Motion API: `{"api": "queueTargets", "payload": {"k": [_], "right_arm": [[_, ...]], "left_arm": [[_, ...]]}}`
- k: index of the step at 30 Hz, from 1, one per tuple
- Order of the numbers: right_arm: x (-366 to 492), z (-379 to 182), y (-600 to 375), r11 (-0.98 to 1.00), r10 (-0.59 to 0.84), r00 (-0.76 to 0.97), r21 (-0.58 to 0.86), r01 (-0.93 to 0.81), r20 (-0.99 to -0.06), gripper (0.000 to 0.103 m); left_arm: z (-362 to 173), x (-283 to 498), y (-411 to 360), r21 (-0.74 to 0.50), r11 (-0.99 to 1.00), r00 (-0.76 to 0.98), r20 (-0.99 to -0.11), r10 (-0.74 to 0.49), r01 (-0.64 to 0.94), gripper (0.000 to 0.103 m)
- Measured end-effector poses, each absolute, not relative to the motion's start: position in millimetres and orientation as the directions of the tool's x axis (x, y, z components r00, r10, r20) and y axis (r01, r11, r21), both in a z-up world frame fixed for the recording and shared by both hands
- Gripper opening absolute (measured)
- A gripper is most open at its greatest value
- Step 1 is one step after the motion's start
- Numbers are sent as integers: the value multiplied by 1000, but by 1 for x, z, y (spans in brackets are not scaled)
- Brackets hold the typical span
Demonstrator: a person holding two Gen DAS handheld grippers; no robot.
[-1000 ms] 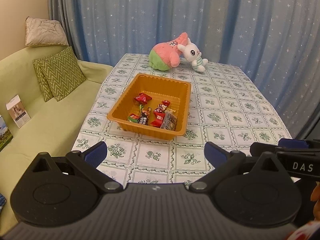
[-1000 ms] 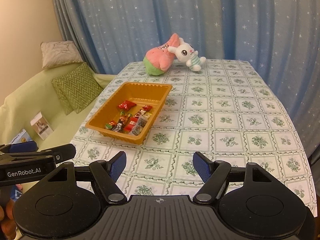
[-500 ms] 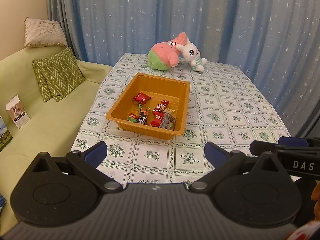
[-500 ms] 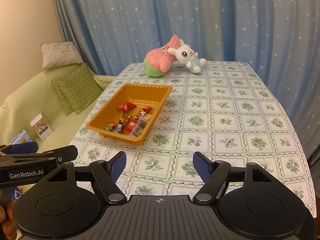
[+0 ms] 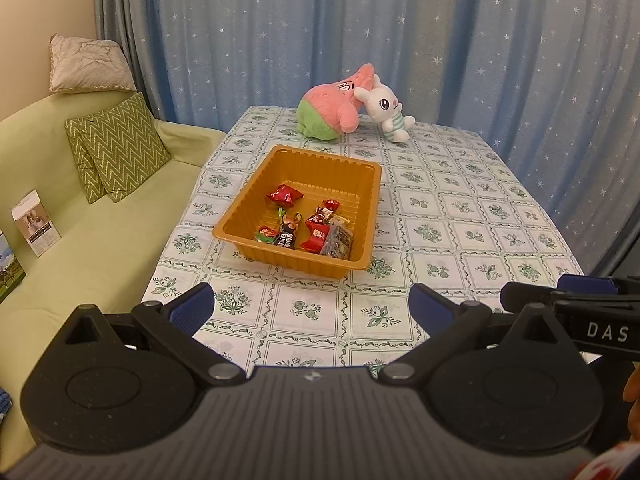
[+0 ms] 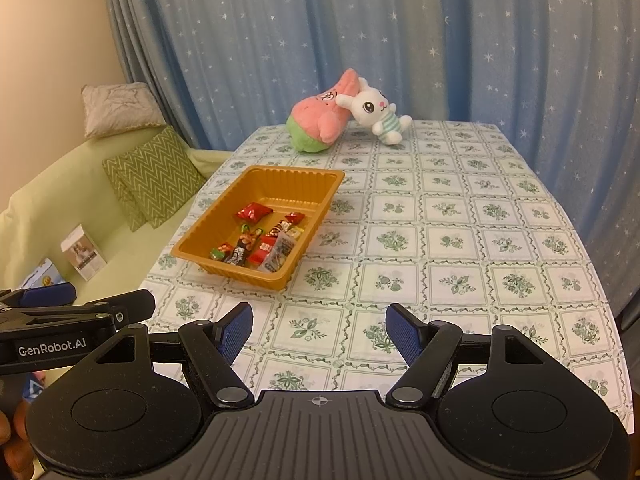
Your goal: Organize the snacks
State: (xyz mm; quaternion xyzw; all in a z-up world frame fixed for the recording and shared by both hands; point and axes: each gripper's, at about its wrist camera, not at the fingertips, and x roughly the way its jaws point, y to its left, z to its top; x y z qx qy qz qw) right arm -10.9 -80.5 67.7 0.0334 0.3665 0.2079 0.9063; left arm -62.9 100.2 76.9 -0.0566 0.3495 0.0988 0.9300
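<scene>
count, both wrist views:
- orange tray (image 5: 362, 196): 1, on the bench (image 5: 460, 240).
- wrapped snacks (image 5: 308, 226) in tray: about 8; pile overlaps, exact count unclear. red wrappers (image 5: 284, 195): at least 4; dark bar (image 5: 289, 232): 1; clear packet (image 5: 338, 240): 1.
- plush toys: 2, one pink-green (image 5: 332, 110), one white rabbit (image 5: 386, 106).
- zigzag cushions (image 5: 120, 148): 2; pale cushion (image 5: 90, 64): 1.
- small boxes on sofa (image 5: 36, 222): at least 2.
- grippers: 2, two blue fingers (image 6: 236, 330) each.

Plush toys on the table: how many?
2, touching at the table's far end: pink-and-green starfish plush on the left, white rabbit plush leaning on its right. Nothing seems to hide more.
</scene>
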Motion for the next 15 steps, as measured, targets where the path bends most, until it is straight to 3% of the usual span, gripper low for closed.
{"api": "queueTargets", "payload": {"k": [15], "right_arm": [[-12,66,-80,912,401,646,216,-349,-650,73]], "left_arm": [[75,-63,101,-35,975,736,-662,142,-220,103]]}}
